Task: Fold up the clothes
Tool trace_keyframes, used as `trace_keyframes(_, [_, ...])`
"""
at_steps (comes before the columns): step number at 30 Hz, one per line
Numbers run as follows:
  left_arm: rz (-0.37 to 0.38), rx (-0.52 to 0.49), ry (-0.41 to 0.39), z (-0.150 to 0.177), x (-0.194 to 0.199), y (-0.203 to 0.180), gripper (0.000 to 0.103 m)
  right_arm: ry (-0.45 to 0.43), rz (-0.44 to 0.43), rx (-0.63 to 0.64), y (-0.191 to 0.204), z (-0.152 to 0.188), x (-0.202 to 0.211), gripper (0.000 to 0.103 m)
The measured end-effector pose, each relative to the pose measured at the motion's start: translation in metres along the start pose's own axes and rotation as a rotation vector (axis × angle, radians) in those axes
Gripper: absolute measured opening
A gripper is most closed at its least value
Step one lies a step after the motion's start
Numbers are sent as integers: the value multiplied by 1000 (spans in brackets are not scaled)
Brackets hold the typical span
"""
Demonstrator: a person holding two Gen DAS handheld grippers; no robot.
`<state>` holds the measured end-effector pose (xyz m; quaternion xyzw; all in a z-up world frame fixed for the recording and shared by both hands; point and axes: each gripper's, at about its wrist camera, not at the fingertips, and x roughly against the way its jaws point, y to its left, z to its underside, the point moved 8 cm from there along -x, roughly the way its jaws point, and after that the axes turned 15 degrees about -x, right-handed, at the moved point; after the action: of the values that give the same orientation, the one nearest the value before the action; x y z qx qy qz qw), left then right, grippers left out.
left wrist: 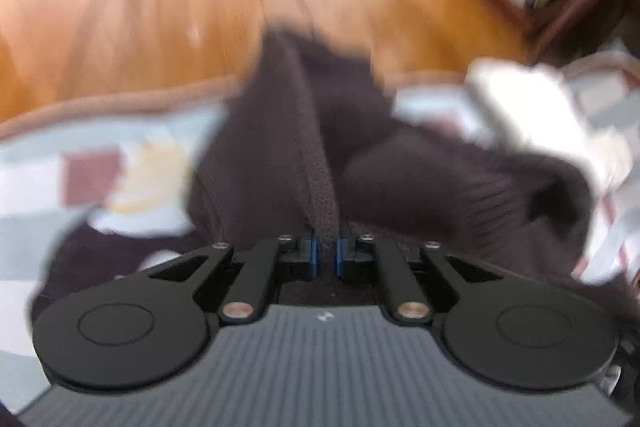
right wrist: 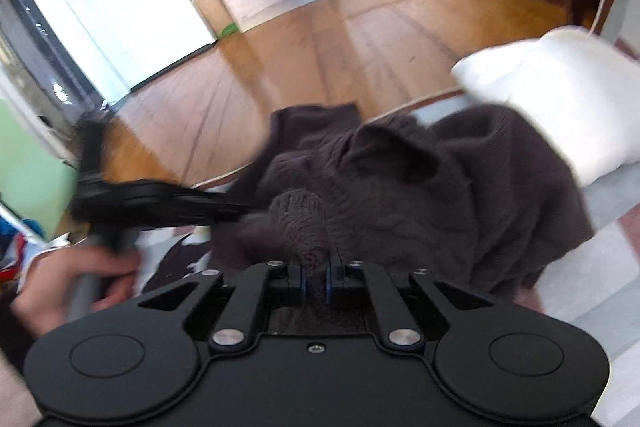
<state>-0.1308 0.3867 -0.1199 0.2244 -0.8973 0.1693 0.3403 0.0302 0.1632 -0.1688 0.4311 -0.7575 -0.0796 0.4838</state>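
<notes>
Dark sweater pinched in left gripper; likewise right gripper

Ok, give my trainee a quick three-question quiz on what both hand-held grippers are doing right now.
1. True or false: the left hand-held gripper is open and empty.
2. What does the right hand-held gripper pinch? A) the white pillow B) the dark knit sweater C) nothing
3. Fill in: beyond the patterned bed cover lies a ____ floor.

Key: 1 false, it is shut on the sweater; 2 B; 3 wooden.
</notes>
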Motion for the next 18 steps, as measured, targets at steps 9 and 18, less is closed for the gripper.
trace_keyframes(9, [-85, 83, -62, 8, 65, 22, 10, -186, -94, -13, 36, -28, 38, 8])
trace_keyframes(18, [-98, 263, 87, 35, 76, 46, 12, -511, -202, -3, 55, -93, 130, 8])
